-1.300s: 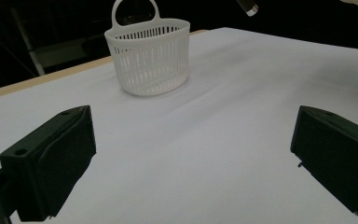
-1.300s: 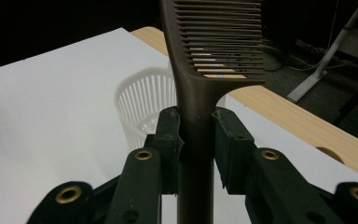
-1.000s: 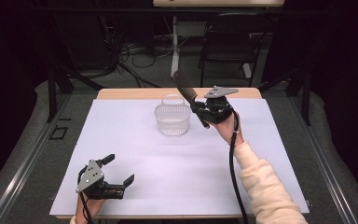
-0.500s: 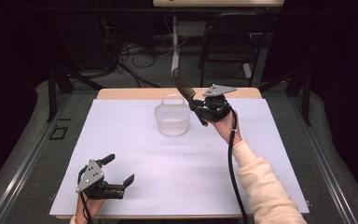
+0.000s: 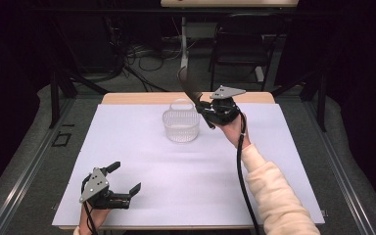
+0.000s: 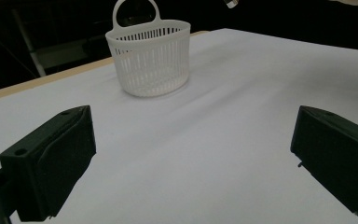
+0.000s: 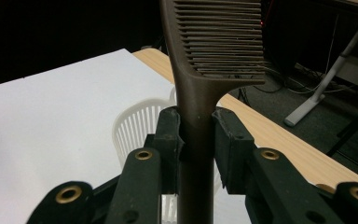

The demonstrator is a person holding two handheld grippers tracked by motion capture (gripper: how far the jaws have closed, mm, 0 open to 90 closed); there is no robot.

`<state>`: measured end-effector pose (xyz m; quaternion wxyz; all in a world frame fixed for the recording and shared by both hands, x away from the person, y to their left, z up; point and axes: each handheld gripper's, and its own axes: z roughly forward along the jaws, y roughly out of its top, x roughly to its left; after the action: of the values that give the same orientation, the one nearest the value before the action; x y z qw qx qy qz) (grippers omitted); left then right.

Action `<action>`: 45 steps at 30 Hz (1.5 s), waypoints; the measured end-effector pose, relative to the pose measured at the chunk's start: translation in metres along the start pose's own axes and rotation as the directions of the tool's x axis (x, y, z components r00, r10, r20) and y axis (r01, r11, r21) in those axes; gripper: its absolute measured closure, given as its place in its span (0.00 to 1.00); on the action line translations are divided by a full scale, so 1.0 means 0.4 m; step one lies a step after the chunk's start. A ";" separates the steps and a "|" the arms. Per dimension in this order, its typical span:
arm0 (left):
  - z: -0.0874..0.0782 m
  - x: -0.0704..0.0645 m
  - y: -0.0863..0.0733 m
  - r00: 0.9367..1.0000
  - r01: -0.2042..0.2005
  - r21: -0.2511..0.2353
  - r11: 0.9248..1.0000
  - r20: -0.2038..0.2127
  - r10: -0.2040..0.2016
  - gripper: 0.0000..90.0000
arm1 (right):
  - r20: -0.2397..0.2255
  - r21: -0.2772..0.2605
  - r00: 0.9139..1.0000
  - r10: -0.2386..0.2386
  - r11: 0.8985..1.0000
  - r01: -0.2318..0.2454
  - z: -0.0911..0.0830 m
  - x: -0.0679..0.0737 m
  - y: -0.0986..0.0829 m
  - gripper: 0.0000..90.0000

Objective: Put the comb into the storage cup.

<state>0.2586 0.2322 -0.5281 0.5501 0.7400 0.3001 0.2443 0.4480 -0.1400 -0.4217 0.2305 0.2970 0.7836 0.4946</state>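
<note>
A dark brown comb (image 7: 200, 74) stands upright between the jaws of my right gripper (image 7: 196, 140), which is shut on its handle. In the high view the comb (image 5: 188, 87) rises up and to the left from the right gripper (image 5: 206, 110), just right of a small white slotted basket (image 5: 181, 125) on the white table sheet. The basket (image 6: 149, 56) is seen ahead in the left gripper view and holds nothing visible. My left gripper (image 5: 122, 178) rests near the table's front left edge, open, with nothing between its jaws.
A white sheet (image 5: 274, 161) covers most of the wooden table (image 5: 127, 98). Behind the table stand a chair (image 5: 237, 54), a white pole (image 5: 183, 39) and loose cables on the floor. Dark frame rails run along both sides.
The right gripper with the comb has shifted slightly toward the basket. The left gripper has not moved.
</note>
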 end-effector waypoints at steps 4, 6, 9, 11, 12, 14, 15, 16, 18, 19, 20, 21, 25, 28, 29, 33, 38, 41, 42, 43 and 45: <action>0.000 0.000 0.000 1.000 0.000 0.000 1.000 0.001 0.000 0.00 | -0.001 -0.010 1.000 0.003 1.000 -0.003 0.002 0.000 0.002 0.81; 0.001 0.000 0.000 1.000 0.001 0.000 1.000 0.000 -0.001 0.00 | -0.003 -0.015 1.000 0.000 1.000 -0.001 0.003 -0.001 0.003 0.81; 0.001 0.001 0.000 1.000 0.002 0.000 1.000 0.001 -0.002 0.00 | -0.006 -0.019 1.000 -0.002 1.000 0.002 0.006 -0.002 0.003 0.81; 0.000 0.001 0.000 1.000 0.003 0.001 1.000 -0.002 -0.003 0.00 | -0.009 -0.018 1.000 -0.008 1.000 0.008 0.010 -0.003 0.002 0.81; 0.001 0.001 0.000 1.000 0.004 0.000 1.000 0.000 -0.004 0.00 | -0.008 -0.019 1.000 -0.011 1.000 0.010 0.012 -0.004 0.001 0.81; 0.001 0.000 0.000 1.000 0.001 0.000 1.000 0.001 -0.001 0.00 | -0.009 -0.018 1.000 -0.017 1.000 0.017 0.015 -0.006 0.001 0.81; 0.001 0.000 0.000 1.000 0.001 0.000 1.000 0.001 -0.001 0.00 | -0.008 -0.018 1.000 -0.016 1.000 0.016 0.016 -0.006 0.000 0.81; 0.001 0.000 0.000 1.000 0.001 0.001 1.000 0.001 -0.001 0.00 | -0.010 -0.022 1.000 -0.018 1.000 0.018 0.017 -0.007 0.000 0.81; 0.001 0.001 0.000 1.000 0.001 0.000 1.000 0.001 -0.001 0.00 | -0.010 -0.022 1.000 -0.022 1.000 0.021 0.018 -0.007 0.001 0.81; 0.001 0.001 0.000 1.000 0.002 0.001 1.000 0.001 -0.002 0.00 | -0.010 -0.025 1.000 -0.025 0.999 0.025 0.018 -0.008 0.002 0.81; 0.001 0.001 0.000 1.000 0.002 0.000 1.000 0.001 -0.002 0.00 | -0.010 -0.027 1.000 -0.028 0.999 0.028 0.018 -0.008 0.002 0.81; 0.001 0.001 0.000 1.000 0.001 0.000 1.000 0.001 -0.001 0.00 | -0.011 -0.027 1.000 -0.027 0.999 0.027 0.019 -0.009 0.003 0.81; 0.001 0.000 0.000 1.000 0.000 0.000 1.000 0.000 0.000 0.00 | -0.007 -0.028 0.999 -0.033 0.999 0.033 0.021 -0.010 0.007 0.81; 0.001 0.000 0.000 1.000 0.002 0.001 1.000 0.002 -0.002 0.00 | -0.009 -0.028 0.999 -0.035 0.999 0.035 0.021 -0.010 0.009 0.81; 0.001 0.000 0.000 1.000 0.002 0.001 1.000 0.002 -0.002 0.00 | -0.009 -0.031 0.999 -0.036 0.999 0.036 0.022 -0.010 0.010 0.81; 0.001 0.001 0.000 1.000 0.002 0.000 1.000 0.001 -0.002 0.00 | -0.009 -0.028 0.999 -0.043 0.999 0.043 0.024 -0.010 0.014 0.81; 0.001 0.000 0.000 1.000 0.001 -0.001 1.000 0.001 -0.001 0.00 | -0.005 -0.034 0.999 -0.053 0.998 0.052 0.026 -0.011 0.021 0.81; 0.001 0.000 0.000 1.000 0.001 -0.001 1.000 0.001 -0.001 0.00 | -0.006 -0.037 0.999 -0.053 0.998 0.053 0.026 -0.010 0.024 0.81; 0.001 0.000 0.000 1.000 0.002 -0.001 1.000 0.001 -0.002 0.00 | -0.008 -0.035 0.998 -0.055 0.998 0.054 0.026 -0.010 0.025 0.81; 0.001 0.000 0.000 1.000 0.002 -0.001 1.000 0.001 -0.002 0.00 | -0.004 -0.040 0.998 -0.058 0.998 0.058 0.027 -0.010 0.026 0.81; 0.000 0.000 0.000 1.000 0.002 0.000 1.000 -0.001 -0.002 0.00 | -0.007 -0.042 0.998 -0.059 0.997 0.058 0.028 -0.010 0.026 0.81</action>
<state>0.2587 0.2321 -0.5280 0.5504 0.7395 0.3010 0.2441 0.4607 -0.1323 -0.4163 0.2477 0.2670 0.7824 0.5053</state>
